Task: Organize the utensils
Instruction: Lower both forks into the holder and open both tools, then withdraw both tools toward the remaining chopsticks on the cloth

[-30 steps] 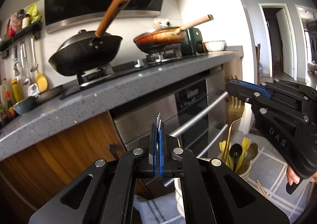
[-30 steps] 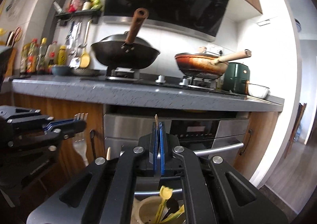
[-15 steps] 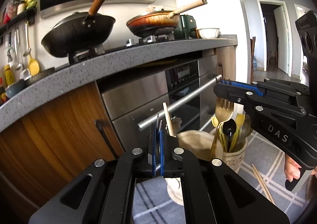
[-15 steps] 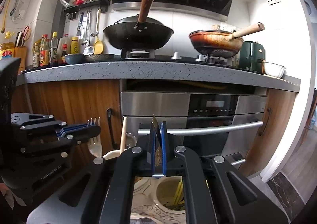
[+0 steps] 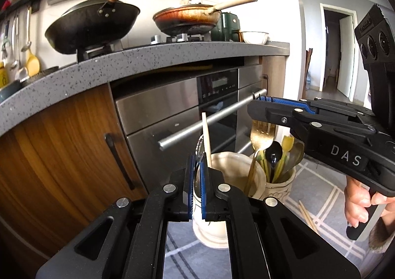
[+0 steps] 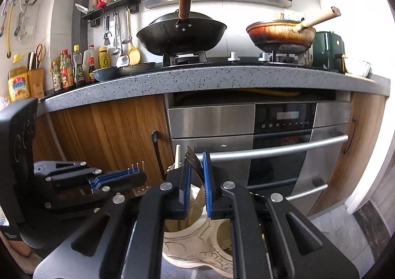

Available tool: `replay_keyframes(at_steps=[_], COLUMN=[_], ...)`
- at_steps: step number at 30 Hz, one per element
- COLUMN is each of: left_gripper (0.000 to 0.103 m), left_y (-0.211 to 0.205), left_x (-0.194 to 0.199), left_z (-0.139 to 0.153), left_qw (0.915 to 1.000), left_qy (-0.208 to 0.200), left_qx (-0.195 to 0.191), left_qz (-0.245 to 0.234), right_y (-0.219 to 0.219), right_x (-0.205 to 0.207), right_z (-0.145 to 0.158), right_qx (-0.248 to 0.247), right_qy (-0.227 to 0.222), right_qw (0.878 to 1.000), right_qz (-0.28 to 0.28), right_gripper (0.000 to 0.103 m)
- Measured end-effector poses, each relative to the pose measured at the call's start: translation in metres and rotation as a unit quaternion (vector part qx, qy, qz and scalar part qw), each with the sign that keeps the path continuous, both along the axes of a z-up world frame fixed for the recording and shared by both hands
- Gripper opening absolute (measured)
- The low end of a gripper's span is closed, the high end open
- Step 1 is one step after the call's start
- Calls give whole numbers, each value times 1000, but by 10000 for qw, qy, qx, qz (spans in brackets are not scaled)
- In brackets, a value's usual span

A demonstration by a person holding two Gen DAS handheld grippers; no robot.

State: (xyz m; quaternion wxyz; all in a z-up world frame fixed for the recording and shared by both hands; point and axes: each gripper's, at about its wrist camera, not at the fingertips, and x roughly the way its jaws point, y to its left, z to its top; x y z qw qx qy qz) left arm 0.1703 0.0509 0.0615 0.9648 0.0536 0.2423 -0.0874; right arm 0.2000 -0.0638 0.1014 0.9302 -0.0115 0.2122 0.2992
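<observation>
My left gripper (image 5: 196, 165) is shut on a silver fork (image 5: 199, 148), held upright over a cream ceramic holder (image 5: 222, 207) on the floor mat. A wooden chopstick (image 5: 206, 140) stands in that holder. My right gripper (image 5: 261, 106) holds a gold fork (image 5: 261, 137) with its tines up and its handle down in the cream holder; in the right wrist view its jaws (image 6: 196, 175) stand slightly apart around the fork's tines (image 6: 193, 159). A second holder (image 5: 280, 177) behind holds a black spoon and yellow utensils. The left gripper also shows in the right wrist view (image 6: 138, 175).
A steel oven (image 6: 259, 145) with bar handles stands just behind the holders, under a grey stone counter (image 6: 197, 79). Wooden cabinet doors (image 5: 61, 155) are to the left. A loose chopstick (image 5: 307, 214) lies on the checked mat. Two pans sit on the hob above.
Both grippers have come down toward the holders. The gold fork's handle now sits in the cream holder and the right jaws have parted a little.
</observation>
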Motion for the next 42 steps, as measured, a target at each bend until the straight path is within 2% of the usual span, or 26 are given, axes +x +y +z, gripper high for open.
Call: replay_keyframes(at_steps=[4, 8, 10, 14, 17, 19, 22, 26, 33, 39, 42], left_gripper=[7, 18, 22, 26, 30, 36, 50, 71, 88, 93, 95], left_y=[1, 3, 6, 12, 14, 16, 17, 18, 15, 12, 4], left_x=[0, -3, -5, -9, -13, -16, -26, -45, -77, -95, -100], left_z=[1, 5, 8, 15, 17, 19, 20, 24, 30, 25, 12], left_qw=[10000, 10000, 9999, 9995, 9993, 9991, 9987, 9982, 9973, 9968, 9975], left_qy=[69, 19, -7, -35, -21, 8, -6, -114, -347, -297, -186], left_qx=[-69, -70, -152, -300, -350, -400, -471, -521, -434, -562, -524], left_qz=[-19, -3, 22, 67, 94, 120, 168, 268, 475, 477, 435], right_y=[-4, -9, -13, -17, -20, -24, -33, -48, -80, -117, -133], right_x=[4, 7, 7, 4, -1, -6, -17, -37, -69, -87, -85], right_z=[1, 5, 8, 17, 23, 27, 31, 32, 22, 2, -14], right_qx=[244, 406, 532, 668, 733, 793, 929, 1028, 775, 477, 308], right_qy=[244, 350, 402, 396, 367, 400, 419, 332, 154, 175, 345], right_qw=[9994, 9985, 9977, 9969, 9965, 9958, 9946, 9940, 9967, 9963, 9944], right_qz=[61, 76, 81, 142, 180, 200, 197, 190, -158, -694, -950], right_gripper=[11, 15, 23, 27, 38, 46, 60, 69, 84, 96, 96])
